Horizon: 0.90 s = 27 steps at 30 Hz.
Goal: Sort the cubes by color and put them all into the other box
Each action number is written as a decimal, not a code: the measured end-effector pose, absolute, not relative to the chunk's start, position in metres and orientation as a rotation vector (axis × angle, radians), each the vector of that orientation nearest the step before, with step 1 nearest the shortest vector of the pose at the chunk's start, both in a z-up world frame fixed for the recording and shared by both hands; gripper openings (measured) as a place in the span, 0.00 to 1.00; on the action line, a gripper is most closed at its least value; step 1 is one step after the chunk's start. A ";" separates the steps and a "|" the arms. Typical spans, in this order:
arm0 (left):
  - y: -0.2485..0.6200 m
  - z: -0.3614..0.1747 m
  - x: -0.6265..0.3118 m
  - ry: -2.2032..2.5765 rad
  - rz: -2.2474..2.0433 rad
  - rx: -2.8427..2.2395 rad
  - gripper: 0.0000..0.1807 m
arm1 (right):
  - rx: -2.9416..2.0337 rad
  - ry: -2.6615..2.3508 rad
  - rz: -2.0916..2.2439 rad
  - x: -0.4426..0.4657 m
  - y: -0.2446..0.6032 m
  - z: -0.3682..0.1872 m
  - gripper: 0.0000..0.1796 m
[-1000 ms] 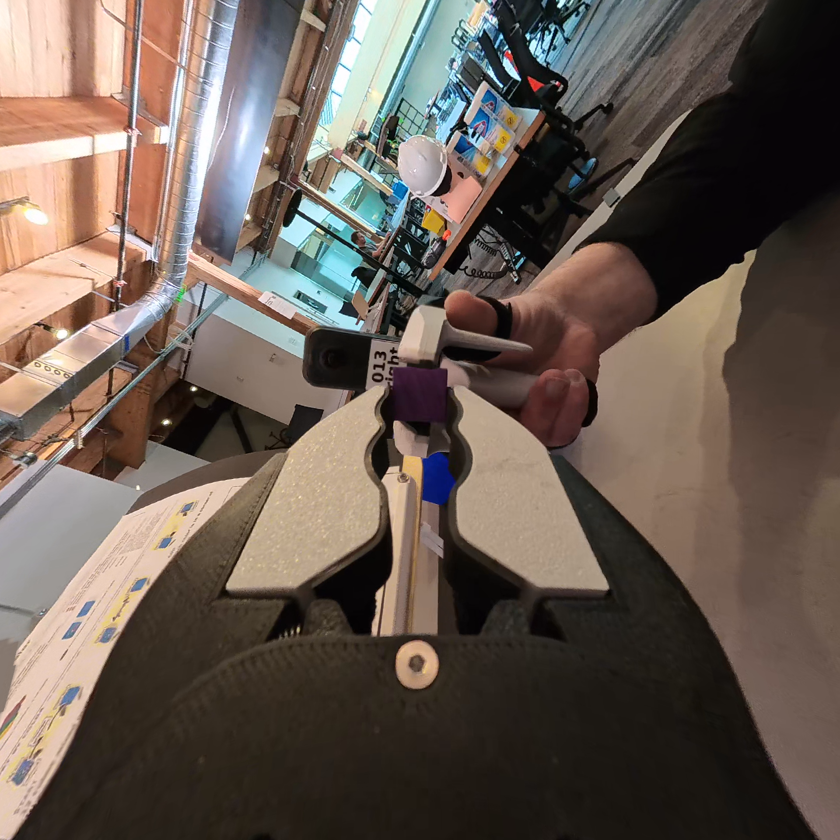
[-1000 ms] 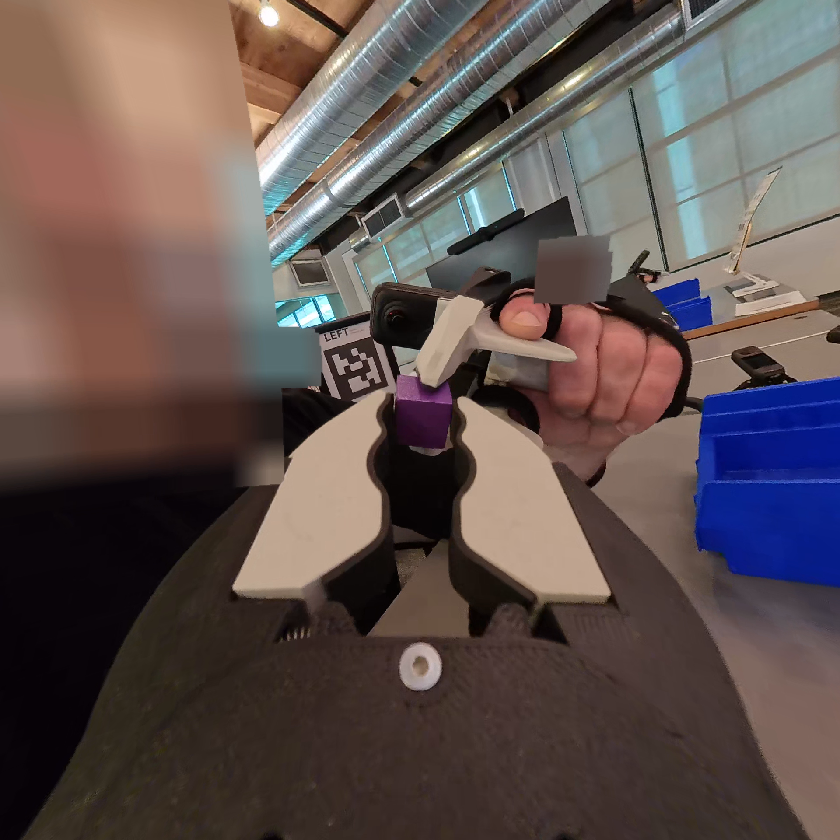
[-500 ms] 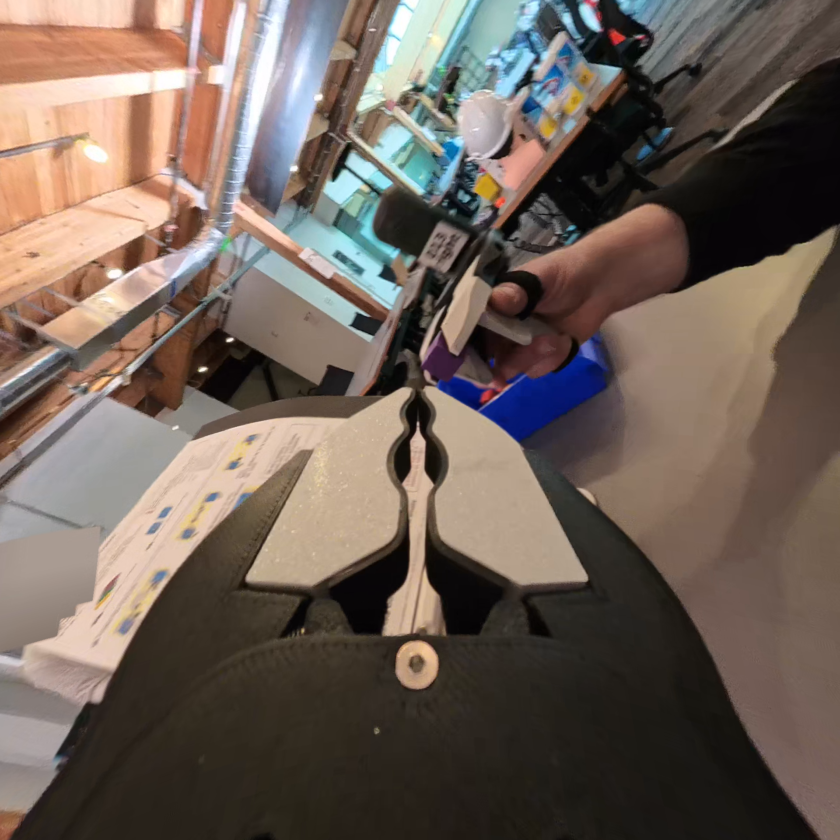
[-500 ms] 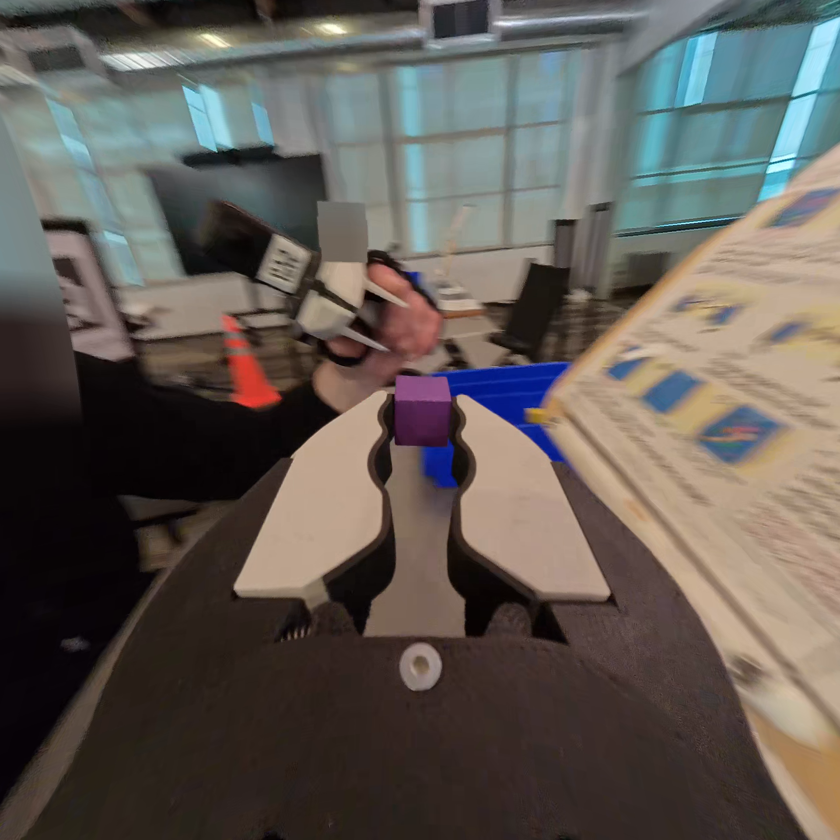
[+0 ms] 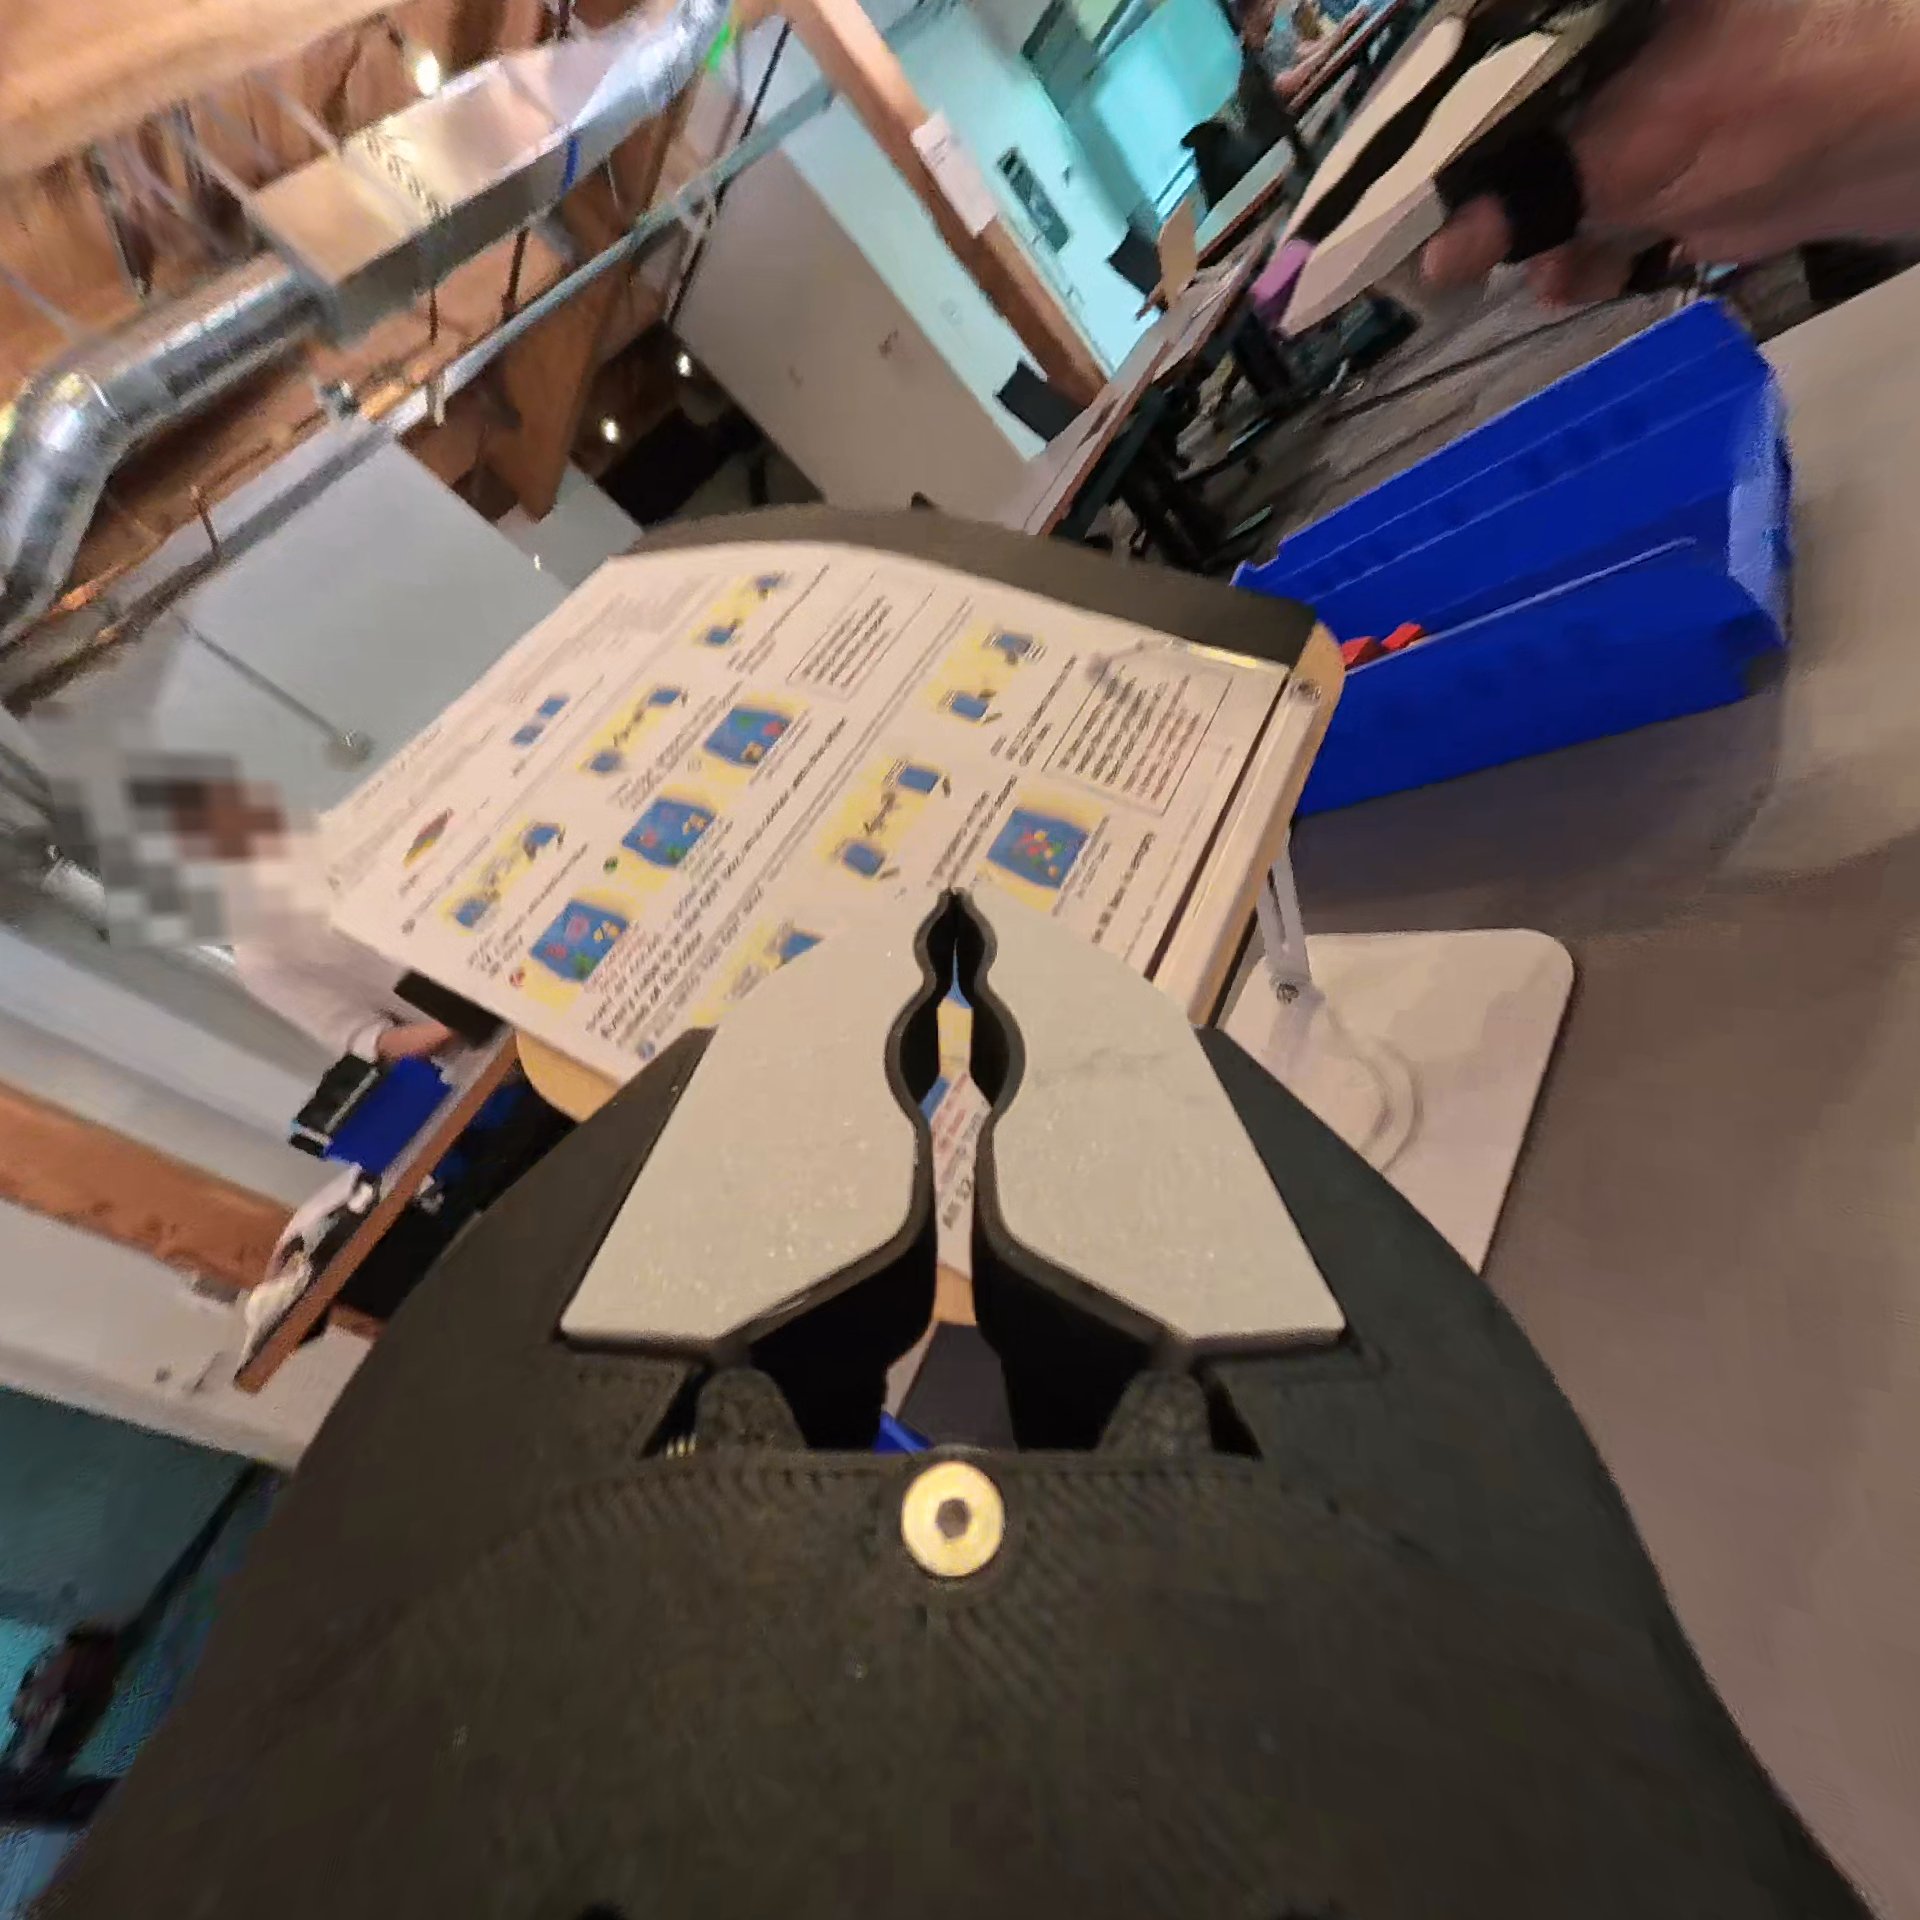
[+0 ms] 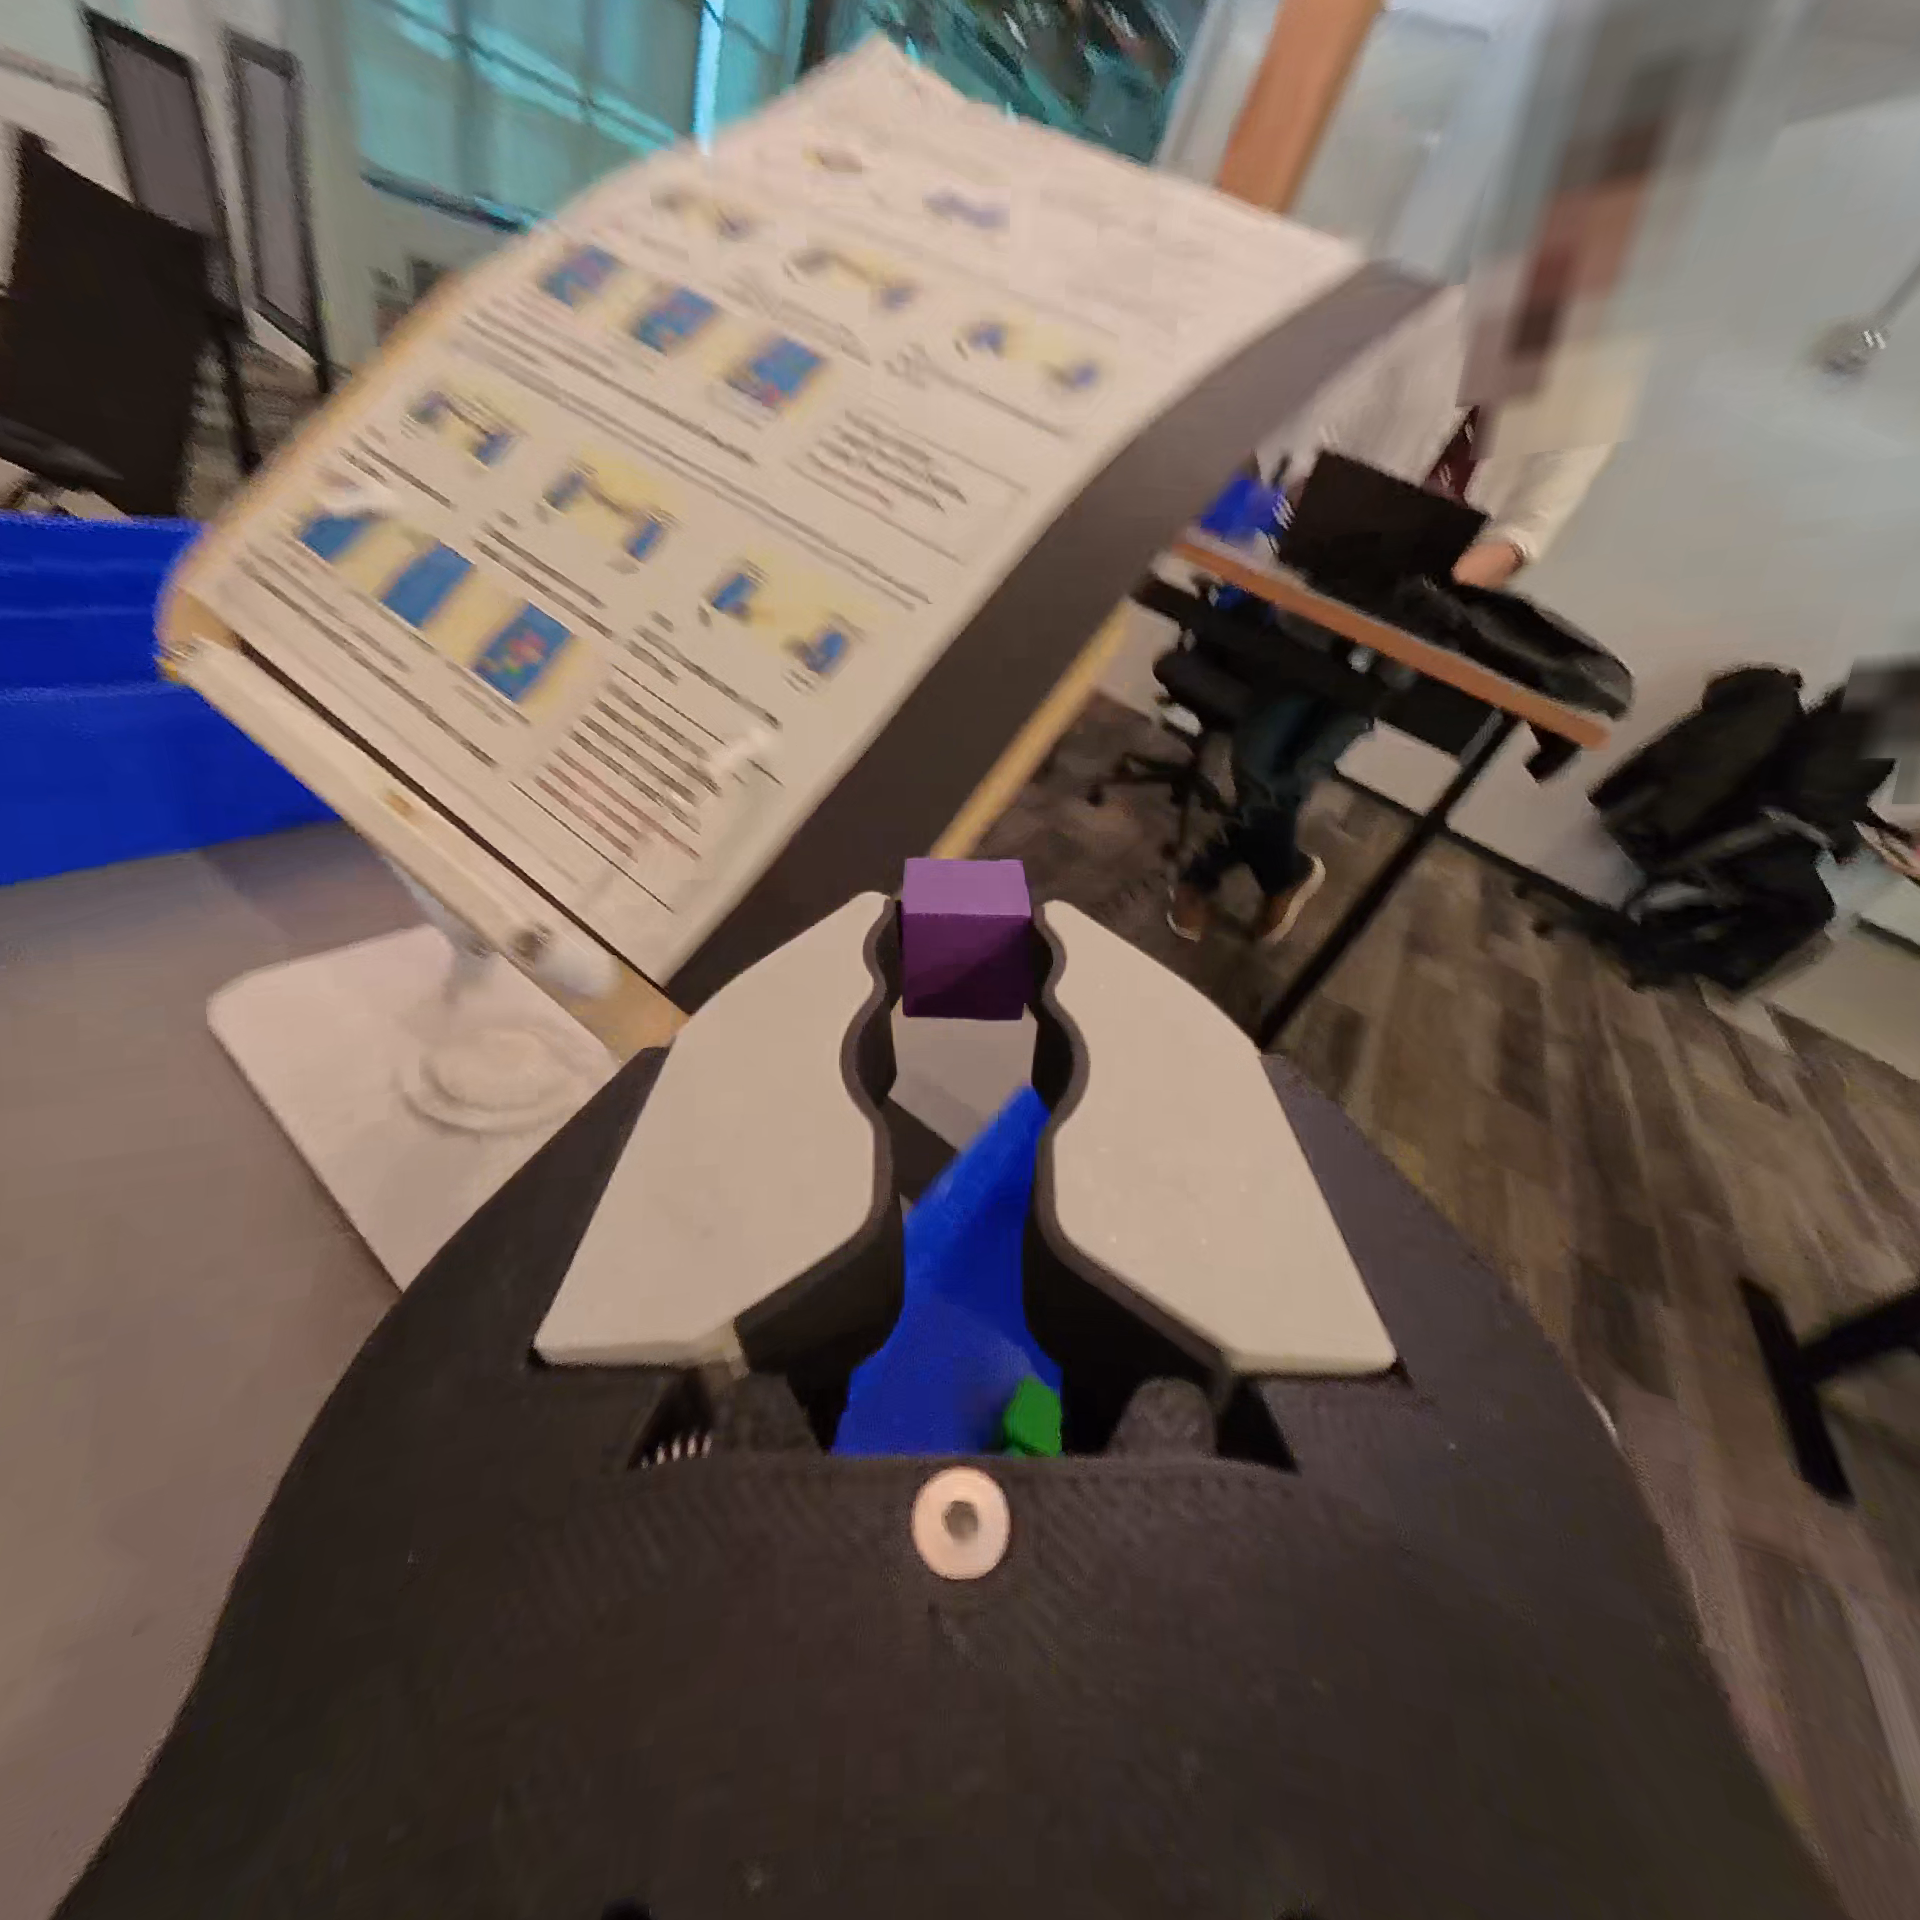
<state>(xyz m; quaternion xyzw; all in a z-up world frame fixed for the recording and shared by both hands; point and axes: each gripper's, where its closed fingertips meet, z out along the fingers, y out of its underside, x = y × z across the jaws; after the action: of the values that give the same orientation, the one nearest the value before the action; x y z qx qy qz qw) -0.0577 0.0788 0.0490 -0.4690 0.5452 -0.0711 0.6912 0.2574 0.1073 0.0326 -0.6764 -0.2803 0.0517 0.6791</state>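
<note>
My right gripper (image 6: 966,920) is shut on a purple cube (image 6: 966,951) and holds it in the air by its fingertips. Below it, through the gap between the fingers, I see part of a blue box (image 6: 951,1309) with a green cube (image 6: 1032,1418) in it. My left gripper (image 5: 954,920) is shut and empty above the grey table. Another blue box (image 5: 1558,603) stands at the far right of the left wrist view, with red cubes (image 5: 1382,646) showing inside. The hand with the right gripper (image 5: 1621,156) is blurred at the top right there.
A printed instruction sheet on a tilted board (image 5: 831,779) with a white base (image 5: 1444,1039) stands on the table in front of both grippers; it also shows in the right wrist view (image 6: 727,447). A blue box (image 6: 83,707) is left of it. The table edge, chairs and a person lie beyond. About 35 cm separates my left fingertips from my right.
Both grippers held the purple cube a second ago. The left one let go and shut empty. The right one kept the cube and swung away toward the instruction board.
</note>
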 end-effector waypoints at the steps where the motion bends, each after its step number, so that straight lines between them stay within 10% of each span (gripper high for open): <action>1: 0.085 0.042 -0.060 1.221 -0.169 -1.086 0.00 | -1.568 -0.611 0.100 0.269 0.113 0.022 0.13; 18: 0.125 -0.006 -0.075 1.233 -0.143 -1.313 0.00 | -2.154 -0.313 -0.035 0.386 0.159 -0.123 0.13; 27: 0.123 -0.005 -0.077 1.250 -0.141 -1.319 0.00 | -2.142 -0.233 -0.174 0.401 0.158 -0.109 0.42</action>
<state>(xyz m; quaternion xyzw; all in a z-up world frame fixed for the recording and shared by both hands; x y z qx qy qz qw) -0.0766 0.1231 -0.0048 -0.5720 0.5419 -0.0612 0.6126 0.4009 0.1582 -0.1091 -0.8744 -0.0951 -0.0712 0.4704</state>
